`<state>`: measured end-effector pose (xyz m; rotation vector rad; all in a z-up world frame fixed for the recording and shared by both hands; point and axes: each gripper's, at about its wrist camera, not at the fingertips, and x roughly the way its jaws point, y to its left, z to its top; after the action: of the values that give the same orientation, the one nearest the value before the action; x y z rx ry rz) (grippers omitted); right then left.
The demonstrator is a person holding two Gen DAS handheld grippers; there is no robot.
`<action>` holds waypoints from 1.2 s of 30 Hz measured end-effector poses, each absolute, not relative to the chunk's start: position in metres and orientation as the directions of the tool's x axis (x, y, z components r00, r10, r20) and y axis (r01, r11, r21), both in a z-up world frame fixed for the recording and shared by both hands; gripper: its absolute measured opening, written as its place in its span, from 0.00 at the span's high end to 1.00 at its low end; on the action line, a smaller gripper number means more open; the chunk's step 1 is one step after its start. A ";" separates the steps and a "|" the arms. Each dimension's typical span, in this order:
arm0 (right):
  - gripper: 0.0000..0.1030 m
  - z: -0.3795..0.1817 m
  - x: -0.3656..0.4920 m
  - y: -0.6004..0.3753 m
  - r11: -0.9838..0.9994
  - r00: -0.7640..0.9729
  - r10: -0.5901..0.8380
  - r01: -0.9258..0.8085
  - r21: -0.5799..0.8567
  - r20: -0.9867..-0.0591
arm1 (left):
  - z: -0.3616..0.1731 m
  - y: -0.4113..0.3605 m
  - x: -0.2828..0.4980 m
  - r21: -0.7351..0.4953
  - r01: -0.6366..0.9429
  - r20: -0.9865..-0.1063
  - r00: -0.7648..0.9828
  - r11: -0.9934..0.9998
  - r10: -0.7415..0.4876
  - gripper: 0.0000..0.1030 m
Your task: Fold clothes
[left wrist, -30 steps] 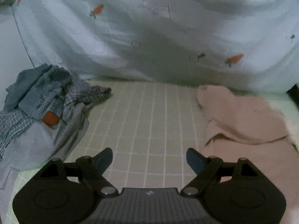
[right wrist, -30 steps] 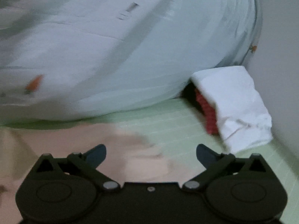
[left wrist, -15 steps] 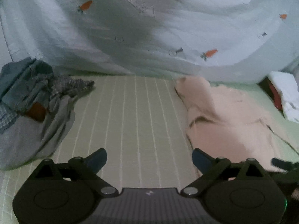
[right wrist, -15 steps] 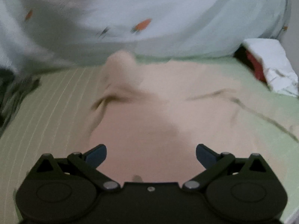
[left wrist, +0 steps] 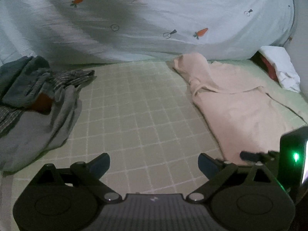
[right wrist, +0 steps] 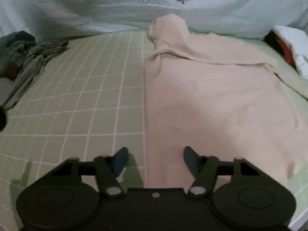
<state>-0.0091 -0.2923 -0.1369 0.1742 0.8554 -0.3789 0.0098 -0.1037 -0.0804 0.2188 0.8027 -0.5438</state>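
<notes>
Right tool [right wrist: 155, 158] has narrowed its jaws and dropped low over the near edge of the pink top [right wrist: 221, 96] spread on the bed [right wrist: 77, 96], left tool [left wrist: 154, 163] wide open, both empty, likely about to pinch the hem.

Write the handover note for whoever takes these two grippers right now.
Left gripper: open, empty, over the bare green checked sheet.
Right gripper: open, empty, at the near left edge of the pink garment.
The pink garment lies spread out on the sheet, top end bunched toward the carrot-print duvet.
Unfolded pile of jeans, checked shirt and grey clothing sits at left.
Done: nothing folded yet.
Left: fold the pink garment, then the pile.
</notes>
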 end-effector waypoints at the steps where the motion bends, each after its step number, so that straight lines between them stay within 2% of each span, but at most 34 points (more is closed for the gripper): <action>1: 0.54 -0.136 -0.009 -0.293 0.918 0.595 -0.261 0.396 -0.005 -0.761 | -0.080 -0.101 0.010 -0.014 0.536 -0.732 0.569 0.844 -0.374 0.05; 2: 0.67 -0.136 -0.009 -0.295 0.917 0.595 -0.266 0.399 -0.009 -0.759 | -0.080 -0.098 0.010 -0.013 0.532 -0.731 0.572 0.847 -0.371 0.05; 5: 0.92 -0.133 -0.011 -0.304 0.911 0.599 -0.258 0.412 0.016 -0.758 | -0.078 -0.096 0.013 -0.013 0.514 -0.727 0.584 0.858 -0.361 0.05; 13: 0.96 -0.108 -0.026 -0.342 0.903 0.675 -0.204 0.409 0.130 -0.709 | -0.073 -0.116 0.018 -0.052 0.495 -0.719 0.584 0.867 -0.377 0.05; 18: 0.97 -0.083 -0.045 -0.395 0.875 0.707 -0.260 0.460 0.149 -0.657 | -0.070 -0.145 0.017 -0.072 0.492 -0.713 0.583 0.868 -0.390 0.05; 24: 0.98 -0.103 -0.057 -0.465 0.843 0.638 -0.257 0.515 0.154 -0.726 | -0.066 -0.188 0.013 -0.062 0.452 -0.719 0.599 0.890 -0.354 0.05; 27: 0.97 -0.120 -0.056 -0.476 0.874 0.594 -0.214 0.472 0.120 -0.776 | -0.064 -0.207 0.010 -0.046 0.425 -0.732 0.601 0.904 -0.320 0.05; 30: 0.95 -0.126 -0.051 -0.474 0.919 0.571 -0.181 0.387 0.068 -0.801 | -0.067 -0.224 0.012 -0.024 0.390 -0.753 0.598 0.921 -0.272 0.05; 31: 0.91 -0.124 -0.048 -0.474 0.934 0.562 -0.175 0.355 0.044 -0.809 | -0.067 -0.229 0.014 -0.017 0.377 -0.760 0.597 0.926 -0.257 0.05; 32: 0.75 -0.123 -0.044 -0.475 0.947 0.548 -0.170 0.321 0.019 -0.819 | -0.068 -0.234 0.016 -0.011 0.363 -0.766 0.596 0.932 -0.242 0.05; 34: 0.56 -0.119 -0.041 -0.484 0.959 0.541 -0.152 0.283 0.009 -0.827 | -0.070 -0.243 0.021 -0.002 0.334 -0.777 0.593 0.942 -0.212 0.05; 36: 0.46 -0.112 -0.044 -0.503 0.957 0.576 -0.108 0.281 0.072 -0.810 | -0.073 -0.253 0.028 0.001 0.299 -0.788 0.588 0.954 -0.183 0.05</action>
<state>-0.0435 -0.5029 -0.1116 0.2014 0.9312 -0.2292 0.0282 -0.2532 -0.0732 0.1391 0.8999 -0.2817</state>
